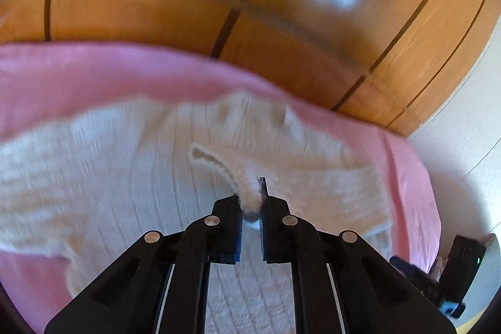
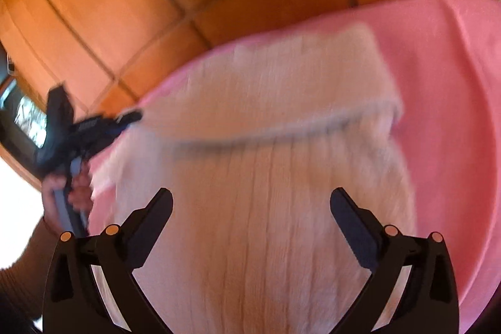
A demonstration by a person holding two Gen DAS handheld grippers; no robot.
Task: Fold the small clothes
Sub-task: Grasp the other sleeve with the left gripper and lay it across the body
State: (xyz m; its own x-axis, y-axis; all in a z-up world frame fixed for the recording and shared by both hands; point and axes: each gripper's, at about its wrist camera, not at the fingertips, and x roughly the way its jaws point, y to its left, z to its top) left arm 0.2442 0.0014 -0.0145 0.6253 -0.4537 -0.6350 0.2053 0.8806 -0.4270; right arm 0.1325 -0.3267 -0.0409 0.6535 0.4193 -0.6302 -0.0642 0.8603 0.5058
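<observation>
A cream ribbed knit sweater (image 1: 125, 165) lies spread on a pink cloth (image 1: 78, 74). My left gripper (image 1: 251, 202) is shut on a bunched edge of the sweater and lifts it; a knit strip loops up from the pinch. In the right wrist view the sweater (image 2: 266, 177) fills the middle, with a folded edge running across it. My right gripper (image 2: 250, 202) is open and empty just above the sweater. The left gripper (image 2: 94, 127) shows at the sweater's left edge, held by a hand.
The pink cloth (image 2: 454, 83) covers the work surface. An orange wooden panelled wall (image 1: 281, 5) stands behind it. A white wall (image 1: 463, 130) and the other gripper's black body (image 1: 451, 274) are at the right. A window (image 2: 28, 115) is at the far left.
</observation>
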